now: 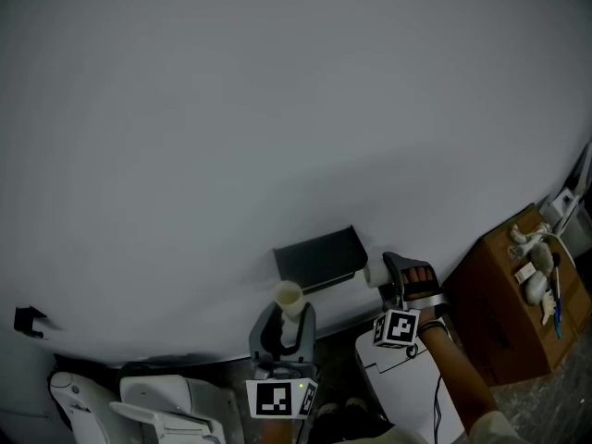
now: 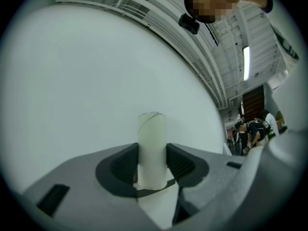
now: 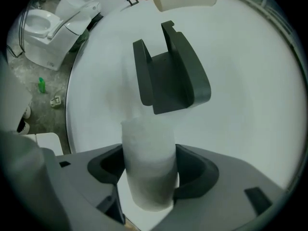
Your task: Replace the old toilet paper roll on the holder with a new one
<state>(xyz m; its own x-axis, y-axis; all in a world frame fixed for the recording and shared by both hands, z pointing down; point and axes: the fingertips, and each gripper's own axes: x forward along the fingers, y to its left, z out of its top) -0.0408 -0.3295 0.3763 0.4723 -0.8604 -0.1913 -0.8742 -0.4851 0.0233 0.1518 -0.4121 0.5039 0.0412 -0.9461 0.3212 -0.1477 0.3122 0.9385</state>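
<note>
The dark grey holder [image 1: 316, 257] is fixed to the pale wall, and no roll sits on it. Below it, my left gripper [image 1: 289, 320] is shut on a bare cardboard tube [image 1: 289, 296] that stands upright between the jaws. The left gripper view shows that tube [image 2: 151, 148] clamped by my left gripper [image 2: 152, 166]. Just right of the holder, my right gripper [image 1: 390, 274] is shut on a white paper roll [image 1: 375, 271]. In the right gripper view the roll [image 3: 148, 162] fills my right gripper [image 3: 149, 170], with the holder [image 3: 168, 76] straight ahead.
A white toilet [image 1: 139, 400] stands at the lower left, also the toilet [image 3: 45, 18] in the right gripper view. A brown cardboard box [image 1: 504, 313] with small items on top stands at the right. A white box [image 1: 398, 382] lies under my right arm. A small black fitting [image 1: 28, 320] is on the wall.
</note>
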